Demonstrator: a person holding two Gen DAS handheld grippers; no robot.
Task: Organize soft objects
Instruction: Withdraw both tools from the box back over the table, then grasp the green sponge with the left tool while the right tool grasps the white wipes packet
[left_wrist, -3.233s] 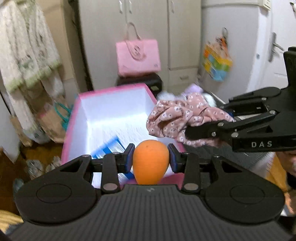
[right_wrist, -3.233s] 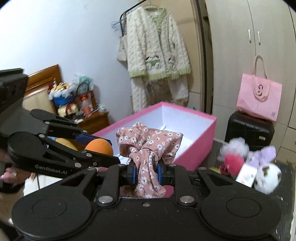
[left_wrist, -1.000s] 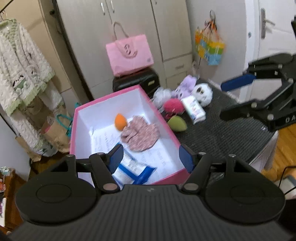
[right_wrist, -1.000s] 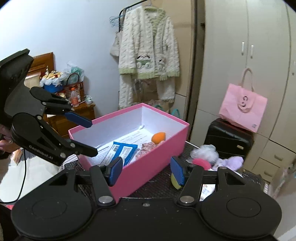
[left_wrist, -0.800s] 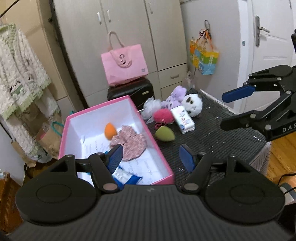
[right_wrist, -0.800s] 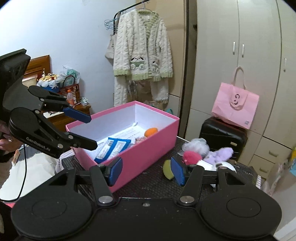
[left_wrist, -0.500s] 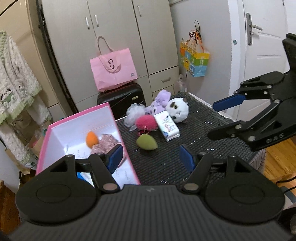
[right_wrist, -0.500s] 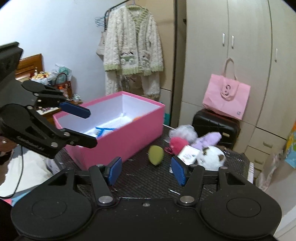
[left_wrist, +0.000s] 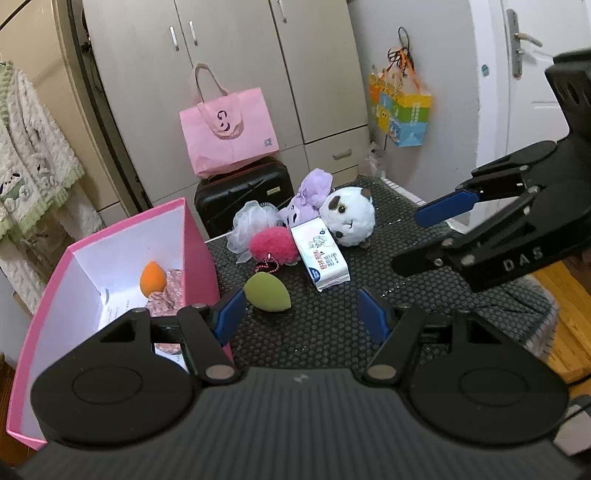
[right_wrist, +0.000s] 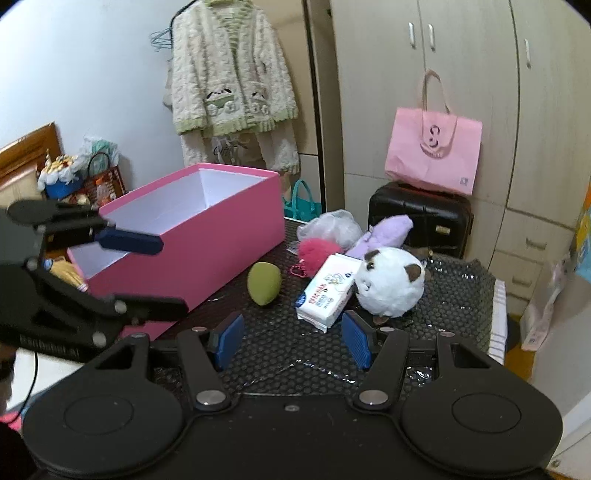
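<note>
Home bedroom. Beige wardrobe (left_wrist: 229, 74), fluffy cardigan (right_wrist: 229, 70) on a hanger, suitcase (right_wrist: 421, 218). Wooden headboard (right_wrist: 26, 155) at left.

Black hand-held gripper (left_wrist: 301, 315) (blue pads (left_wrist: 229, 314)), silver screws

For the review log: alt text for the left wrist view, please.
The left gripper, jaws open and empty, looks over a dark mat with a green sponge, tissue pack, pink puff and white plush. A pink box on the left holds an orange sponge; the open right gripper hangs on the right.
</note>
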